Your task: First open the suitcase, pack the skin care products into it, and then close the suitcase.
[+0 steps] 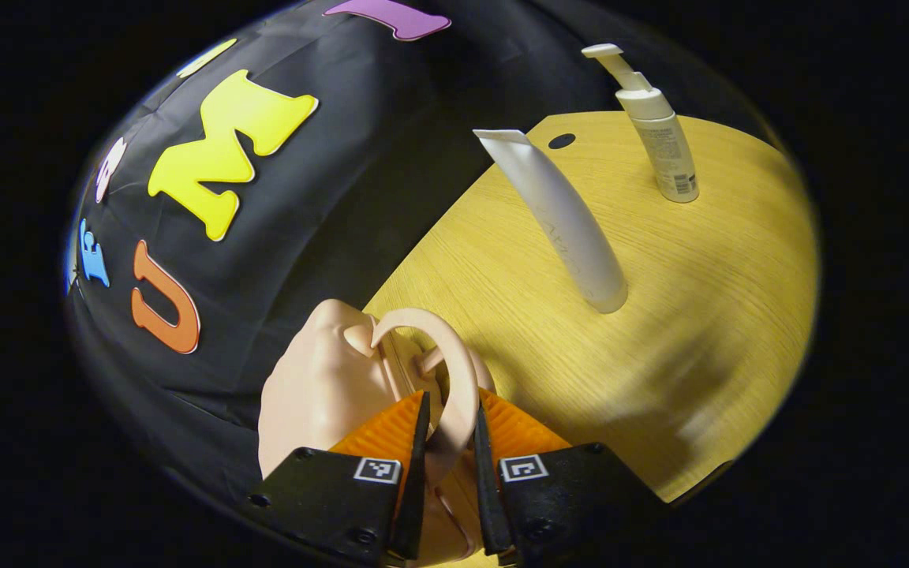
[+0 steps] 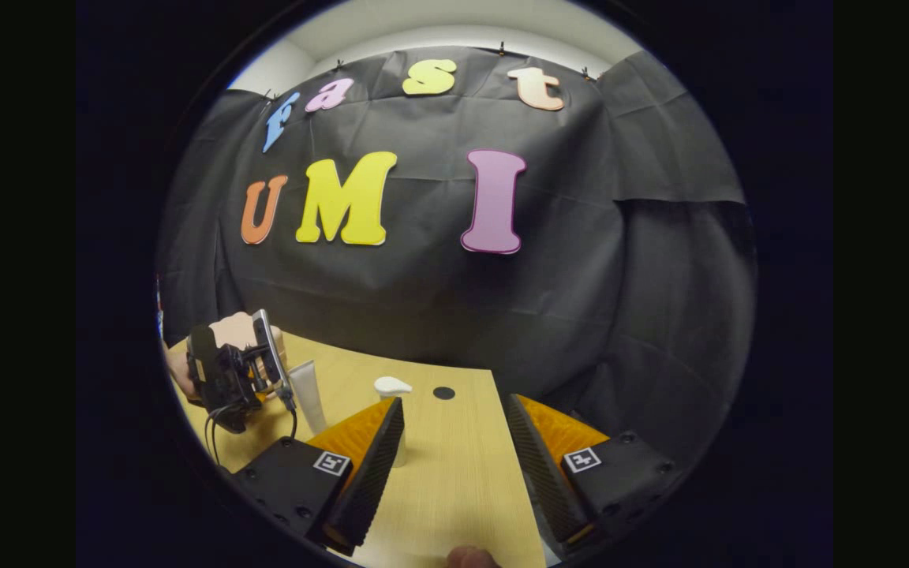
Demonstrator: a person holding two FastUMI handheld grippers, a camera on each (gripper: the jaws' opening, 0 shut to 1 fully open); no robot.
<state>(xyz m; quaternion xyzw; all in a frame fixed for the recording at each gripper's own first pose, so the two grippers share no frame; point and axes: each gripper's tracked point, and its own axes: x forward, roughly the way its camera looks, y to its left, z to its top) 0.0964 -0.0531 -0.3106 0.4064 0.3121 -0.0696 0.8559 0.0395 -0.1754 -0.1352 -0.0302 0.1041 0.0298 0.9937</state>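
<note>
Left gripper view: left gripper (image 1: pixel 450 442) is clamped on the curved handle (image 1: pixel 454 371) of the pale pink suitcase (image 1: pixel 320 394), both fingers pressing the handle's lower end. The suitcase sits at the near corner of the wooden table (image 1: pixel 699 315), right at the table edge against the black cloth wall. Can't tell whether its lid is open or closed. Farther out on the table: white tube (image 1: pixel 561 213) standing on its cap, well apart from the suitcase. Beyond it, white pump bottle (image 1: pixel 656 130) upright near the far edge, beside a small dark hole (image 1: pixel 561 141) in the tabletop.

Right gripper view: right gripper (image 2: pixel 454 442) has its fingers wide apart, nothing between them, hovering over the table (image 2: pixel 454 489). Just past its left finger stands the pump bottle (image 2: pixel 392 386), partly hidden by that finger. Farther left is the tube (image 2: pixel 308 394), then the left gripper (image 2: pixel 237 371) with the hand (image 2: pixel 230 327) holding it.
</note>
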